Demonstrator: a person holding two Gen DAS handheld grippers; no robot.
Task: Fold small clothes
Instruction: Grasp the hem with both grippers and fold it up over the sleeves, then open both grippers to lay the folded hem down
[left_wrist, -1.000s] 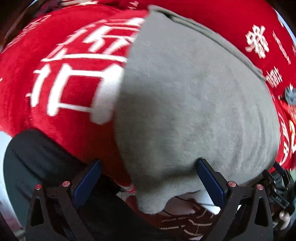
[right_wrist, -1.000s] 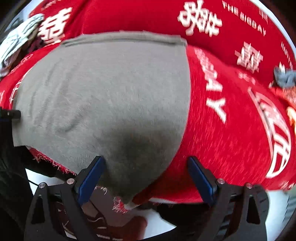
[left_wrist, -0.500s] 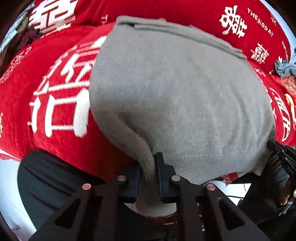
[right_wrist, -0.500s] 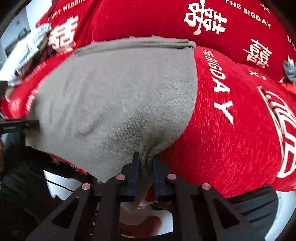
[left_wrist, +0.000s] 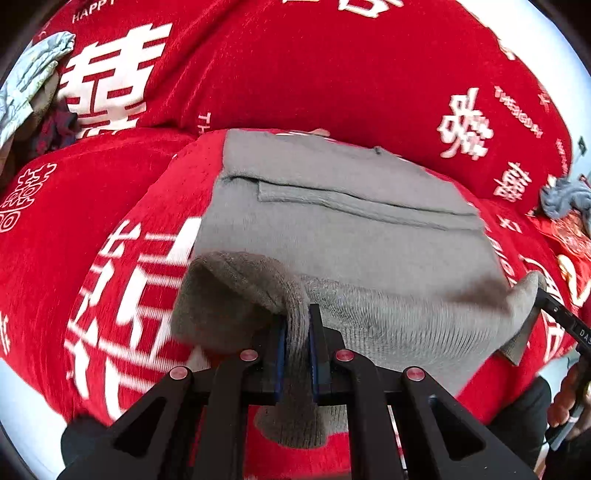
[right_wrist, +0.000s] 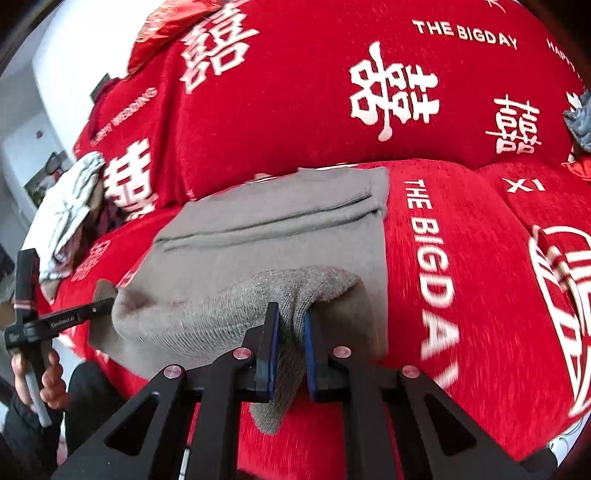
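left gripper (left_wrist: 295, 332): jaws pinched tight on the near left corner of the grey garment (left_wrist: 347, 236) | right gripper (right_wrist: 290, 339): jaws clamped on its near right corner | grey garment: far part flat on the red cover (right_wrist: 480, 295); near edge lifted off it, slung between both grippers

Both wrist views are bright with even daylight and show no hard glare. Fisheye distortion bows the red plush cover with white lettering (left_wrist: 332, 74) (right_wrist: 461, 258) and darkens the frame corners. Motion blur smears the white characters at lower left in the left view and the large letters in the right. A soft shadow lies under the lifted edge of the grey knitted garment (left_wrist: 351, 240) (right_wrist: 258, 236).
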